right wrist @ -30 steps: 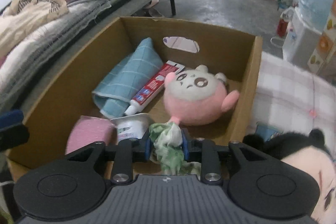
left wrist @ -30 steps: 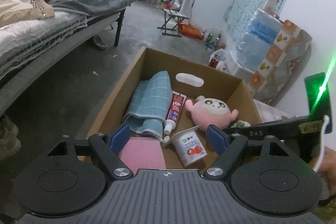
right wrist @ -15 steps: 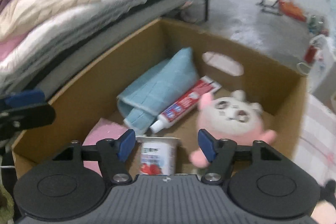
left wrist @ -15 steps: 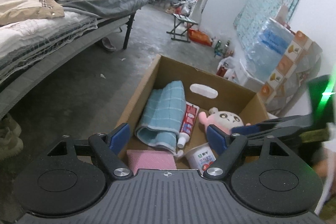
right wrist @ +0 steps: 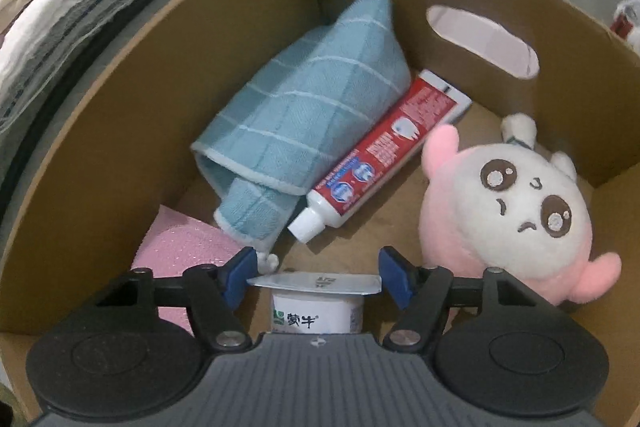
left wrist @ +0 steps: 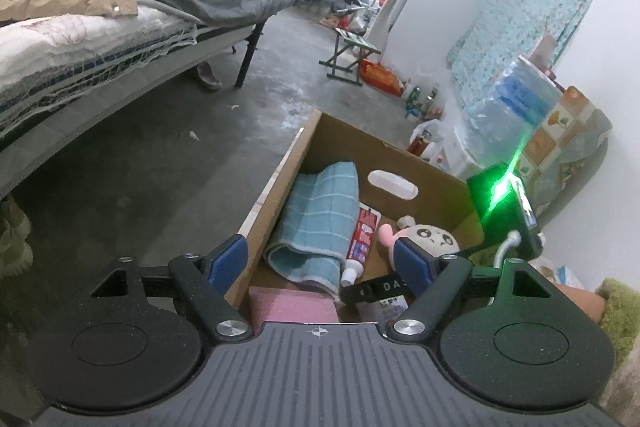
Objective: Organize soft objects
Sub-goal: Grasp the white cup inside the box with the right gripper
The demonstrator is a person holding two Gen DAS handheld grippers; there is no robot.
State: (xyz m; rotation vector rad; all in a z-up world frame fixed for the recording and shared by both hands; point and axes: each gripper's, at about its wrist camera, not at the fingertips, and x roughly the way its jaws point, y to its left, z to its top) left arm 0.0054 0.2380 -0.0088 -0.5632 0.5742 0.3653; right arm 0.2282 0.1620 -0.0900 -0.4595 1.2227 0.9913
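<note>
An open cardboard box [right wrist: 100, 131] holds a folded blue checked towel [right wrist: 312, 99], a red toothpaste tube [right wrist: 384, 147], a pink and white plush [right wrist: 516, 203], a pink sponge [right wrist: 180, 251] and a white yogurt cup [right wrist: 316, 315]. My right gripper [right wrist: 314, 273] points steeply down into the box, jaws open. The cup's foil lid lies between its blue fingertips, and I see no clear press on it. My left gripper [left wrist: 320, 259] stands open and empty over the box's near left corner. From there the towel [left wrist: 320, 215], the plush [left wrist: 428, 235] and the sponge [left wrist: 288, 307] show.
A bed [left wrist: 80, 39] piled with bedding runs along the left, and bare concrete floor [left wrist: 160, 167] lies between it and the box. A folding stool [left wrist: 352, 55], bottles and wrapped bundles [left wrist: 520, 115] stand by the right wall. A green fuzzy sleeve [left wrist: 616, 303] shows at the right edge.
The right gripper let go of a green and white cloth, opened, and dropped lower into the box over the yogurt cup. The left gripper drifted left, still open.
</note>
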